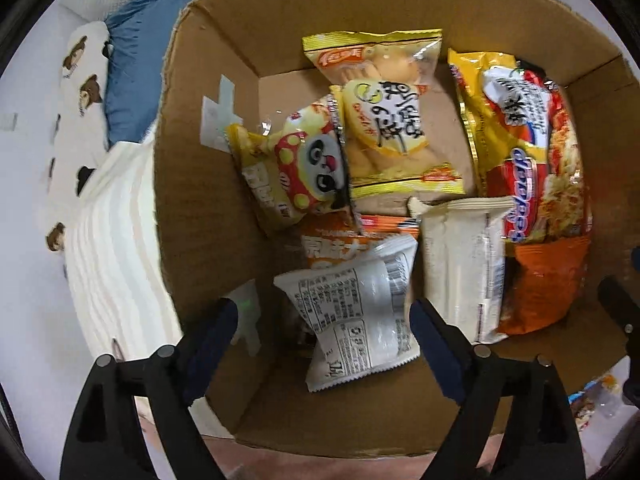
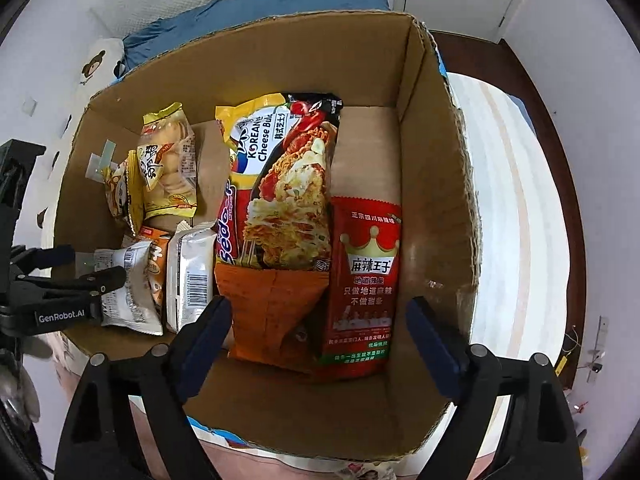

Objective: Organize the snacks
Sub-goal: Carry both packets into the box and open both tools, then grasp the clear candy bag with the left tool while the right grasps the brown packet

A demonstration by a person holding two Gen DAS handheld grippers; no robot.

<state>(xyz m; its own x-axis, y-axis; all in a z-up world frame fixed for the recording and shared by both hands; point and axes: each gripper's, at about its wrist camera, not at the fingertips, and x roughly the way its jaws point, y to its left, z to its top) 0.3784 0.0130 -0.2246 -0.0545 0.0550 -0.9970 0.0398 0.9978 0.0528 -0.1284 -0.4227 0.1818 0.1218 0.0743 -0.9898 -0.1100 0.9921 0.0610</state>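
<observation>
An open cardboard box (image 1: pixel 208 200) holds several snack packets. My left gripper (image 1: pixel 324 340) is open over its near left corner, and a white packet with a printed label (image 1: pixel 352 312) lies loose between the fingers. Beyond it lie a panda packet (image 1: pixel 296 172), yellow cracker packets (image 1: pixel 384 128) and a long cheese noodle pack (image 1: pixel 536 160). My right gripper (image 2: pixel 320 336) is open above a red crown packet (image 2: pixel 364 288) and an orange bag (image 2: pixel 276 312), touching neither. The noodle pack (image 2: pixel 288 184) lies on top of the orange bag. The left gripper (image 2: pixel 86 268) shows at the left.
The box (image 2: pixel 436 200) has bare floor along its right wall (image 2: pixel 368 140). A second white packet (image 2: pixel 188 276) stands beside the orange bag. Around the box are a blue pillow (image 1: pixel 132 60), bear-print cloth (image 1: pixel 80 92) and a cream striped cover (image 2: pixel 512 200).
</observation>
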